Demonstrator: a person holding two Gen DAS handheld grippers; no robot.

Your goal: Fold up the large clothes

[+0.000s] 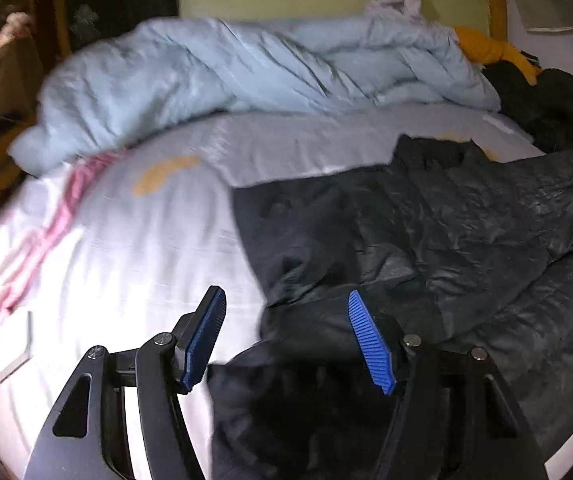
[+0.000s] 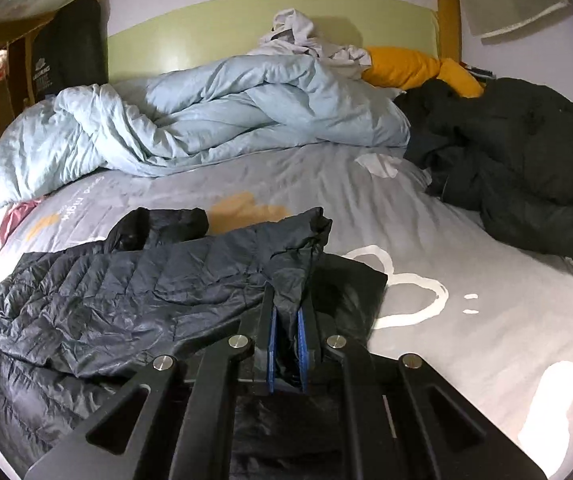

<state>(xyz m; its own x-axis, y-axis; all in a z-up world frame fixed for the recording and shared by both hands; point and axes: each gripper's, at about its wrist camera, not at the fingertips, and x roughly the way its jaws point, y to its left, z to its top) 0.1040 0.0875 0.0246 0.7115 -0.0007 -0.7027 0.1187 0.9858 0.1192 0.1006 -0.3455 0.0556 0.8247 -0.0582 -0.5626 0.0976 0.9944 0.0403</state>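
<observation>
The right hand-held gripper (image 2: 286,316) has its two blue pads pressed together on a fold of the dark puffer jacket (image 2: 126,292), pinching it near the jacket's right edge, while the left hand-held gripper (image 1: 286,320) is spread wide with a bit of that same jacket (image 1: 426,232) under it, not clamped on anything. So one jacket is laid out flat-ish on the bed (image 2: 466,320), with one crumpled light-blue duvet (image 2: 190,120) behind it. There's also one more dark coat (image 2: 526,160) heaped on the right and one yellow pillow (image 2: 406,66) by the headboard.
</observation>
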